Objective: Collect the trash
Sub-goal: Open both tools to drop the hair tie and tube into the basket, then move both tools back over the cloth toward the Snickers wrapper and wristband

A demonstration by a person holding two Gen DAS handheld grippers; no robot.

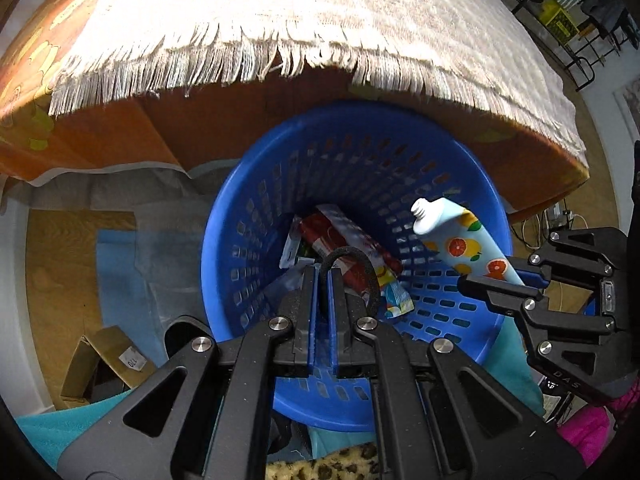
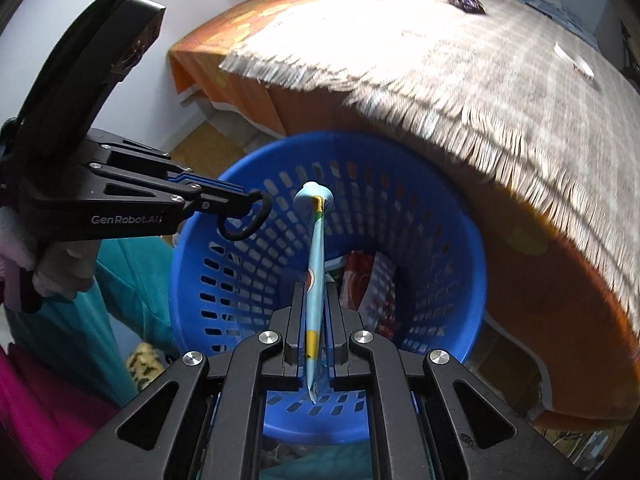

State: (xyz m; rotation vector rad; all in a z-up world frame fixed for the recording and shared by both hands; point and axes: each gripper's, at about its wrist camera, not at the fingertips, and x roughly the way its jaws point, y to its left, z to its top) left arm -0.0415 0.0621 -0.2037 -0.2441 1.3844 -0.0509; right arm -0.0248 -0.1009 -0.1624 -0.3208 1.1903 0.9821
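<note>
1. Sitting beside a cloth-covered table (image 1: 280,20), one blue slotted basket (image 1: 256,216) held a red wrapper (image 1: 340,240) and a colourful packet (image 1: 394,300).
2. One left gripper (image 1: 322,276) pinched a black hair tie (image 1: 360,264) above the basket.
3. One right gripper (image 2: 316,292) squeezed a fruit-printed tube (image 2: 314,248) over it.

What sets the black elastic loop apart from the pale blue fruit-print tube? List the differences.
The black elastic loop is a thin, plain dark ring; the pale blue fruit-print tube is a long flattened tube with orange and lemon prints. The loop is pinched in the left gripper; the tube is clamped near its crimped end by the right gripper, its capless neck pointing away. Both hang over the blue slotted plastic basket, not yet dropped in.
</note>
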